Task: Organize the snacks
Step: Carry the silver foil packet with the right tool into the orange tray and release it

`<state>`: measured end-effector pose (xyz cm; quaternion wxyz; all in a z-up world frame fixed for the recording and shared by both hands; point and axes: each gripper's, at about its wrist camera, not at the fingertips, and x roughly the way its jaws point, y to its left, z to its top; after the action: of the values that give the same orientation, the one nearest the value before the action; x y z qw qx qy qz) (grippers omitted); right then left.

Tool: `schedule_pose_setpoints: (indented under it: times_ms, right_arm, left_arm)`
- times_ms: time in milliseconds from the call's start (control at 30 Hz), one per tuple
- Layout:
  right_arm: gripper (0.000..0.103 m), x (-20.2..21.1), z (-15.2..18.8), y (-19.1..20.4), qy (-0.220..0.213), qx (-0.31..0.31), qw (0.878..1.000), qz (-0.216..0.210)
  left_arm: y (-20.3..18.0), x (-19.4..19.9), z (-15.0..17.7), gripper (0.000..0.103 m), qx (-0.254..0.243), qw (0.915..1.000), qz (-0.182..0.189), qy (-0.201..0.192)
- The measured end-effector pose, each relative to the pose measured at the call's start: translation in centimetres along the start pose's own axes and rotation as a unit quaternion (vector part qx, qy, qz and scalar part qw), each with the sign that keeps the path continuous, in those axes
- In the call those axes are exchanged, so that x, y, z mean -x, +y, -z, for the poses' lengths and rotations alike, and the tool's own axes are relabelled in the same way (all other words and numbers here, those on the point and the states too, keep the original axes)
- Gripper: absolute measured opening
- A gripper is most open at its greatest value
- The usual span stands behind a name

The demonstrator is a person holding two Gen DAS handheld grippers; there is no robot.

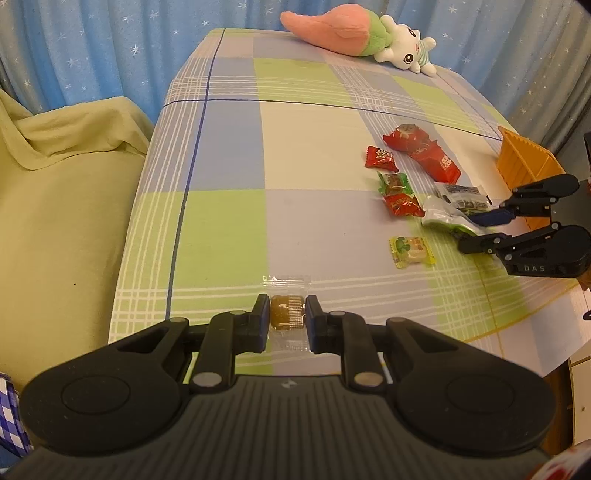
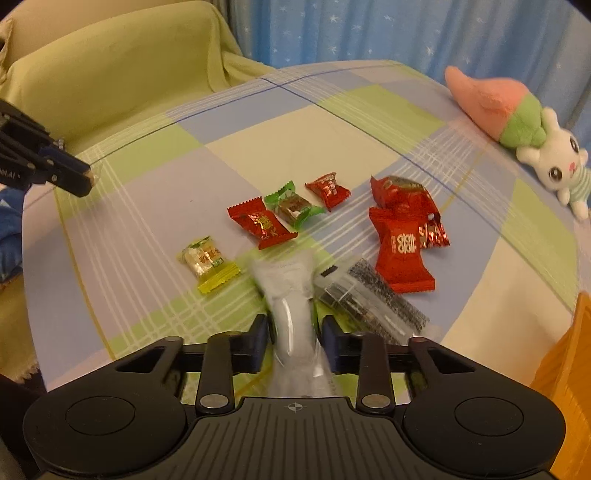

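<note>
Clenched around a brown candy in clear wrap (image 1: 287, 312), my left gripper (image 1: 287, 314) has its jaws pressing the sweet from both sides, low over the near edge of the counter (image 1: 221, 206). On the right gripper (image 2: 293, 338) the jaws grasp a silvery-white packet (image 2: 291, 295), which is blurred; I see it pinched between them and lifted at its near end. That packet sits near the counter's right edge, just beside a clear black-printed packet (image 2: 373, 299). Loose on the checked cloth farther in lie a yellow-green candy (image 2: 207, 263), three smaller red and green sweets, and two larger red packets (image 2: 402, 240). An orange bin (image 1: 524, 166) stands at the right edge. A plush toy (image 1: 354, 35) lies at the far edge.
</note>
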<state>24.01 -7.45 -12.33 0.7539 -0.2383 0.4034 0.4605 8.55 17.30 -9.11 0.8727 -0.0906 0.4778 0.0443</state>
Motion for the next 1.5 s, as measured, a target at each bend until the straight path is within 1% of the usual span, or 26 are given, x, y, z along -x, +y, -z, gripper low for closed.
schedule_pose_setpoints:
  times_ms: [100,233,467,567,733,967,1100,1200,1333,1500]
  right_arm:
    - [0.030,0.4,0.3,0.3,-0.002,-0.022,1.000,0.007]
    - [0.029,1.3,0.6,0.7,-0.021,-0.071,0.997,0.015]
    - [0.028,4.3,0.9,1.0,-0.056,-0.160,0.985,0.033]
    - [0.028,6.2,1.3,1.3,-0.079,-0.201,0.976,0.038]
    - [0.028,9.6,2.3,2.1,-0.106,-0.256,0.959,0.064]
    - [0.028,14.1,5.0,1.9,-0.137,-0.310,0.935,0.103]
    - [0.028,16.5,6.9,0.5,-0.153,-0.329,0.925,0.114]
    - [0.028,17.9,8.5,-1.5,-0.158,-0.336,0.920,0.122]
    - [0.028,19.4,11.1,-4.9,-0.155,-0.345,0.917,0.129]
    - [0.028,20.9,14.5,-9.6,-0.150,-0.364,0.908,0.140]
  left_arm:
    - [-0.4,-0.2,-0.3,0.018,-0.005,1.0000,0.005,-0.001]
    - [-0.9,-0.2,-0.8,0.018,-0.015,0.9998,0.016,-0.005]
    - [-2.6,-0.4,-1.7,0.018,-0.041,0.9982,0.041,-0.012]
    - [-3.3,-0.4,-2.1,0.018,-0.054,0.9968,0.056,-0.017]
    - [-4.9,-0.1,-2.9,0.018,-0.078,0.9928,0.086,-0.029]
    - [-8.7,0.2,-3.9,0.018,-0.116,0.9855,0.115,-0.046]
    - [-11.4,0.4,-4.2,0.018,-0.124,0.9835,0.121,-0.053]
    - [-13.8,0.4,-4.3,0.018,-0.121,0.9839,0.119,-0.057]
    - [-17.4,0.0,-4.5,0.018,-0.108,0.9859,0.112,-0.061]
    - [-22.4,-0.6,-4.6,0.018,-0.101,0.9867,0.111,-0.062]
